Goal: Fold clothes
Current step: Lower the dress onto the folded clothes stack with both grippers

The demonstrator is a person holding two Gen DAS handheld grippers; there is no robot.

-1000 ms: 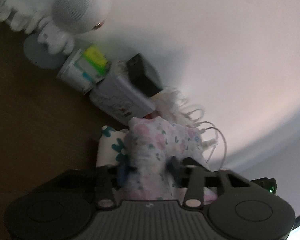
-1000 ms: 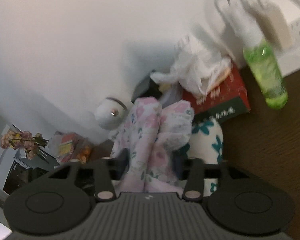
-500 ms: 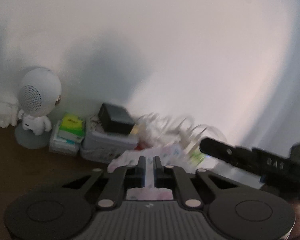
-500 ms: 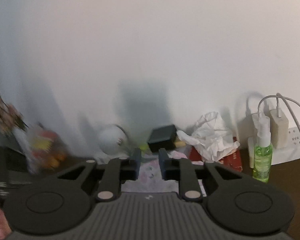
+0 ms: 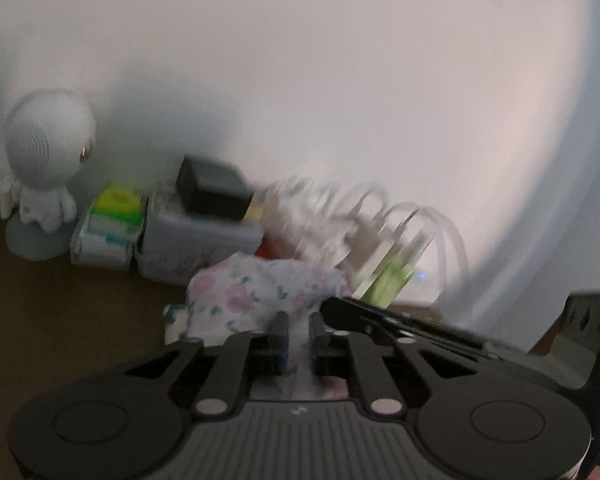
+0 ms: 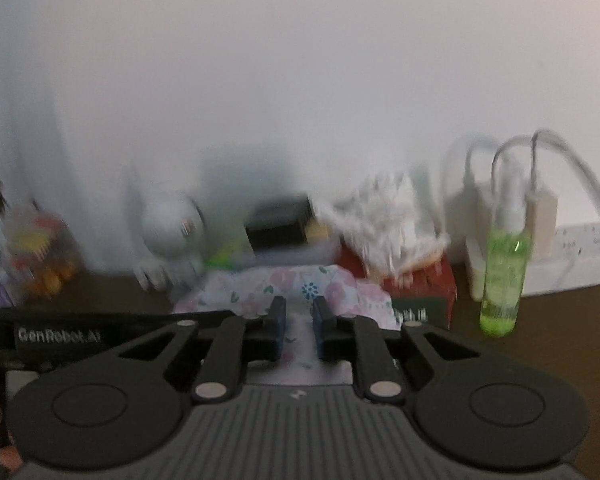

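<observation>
Here the left gripper [image 5: 298, 326] has its jaws opening with the white, pink-flowered cloth garment [image 5: 260, 292] between them, while the right gripper [image 6: 299, 312] pinches the same cloth; it lies bunched on the brown wooden table [image 5: 60, 300] before a grey box [image 5: 196, 248].
</observation>
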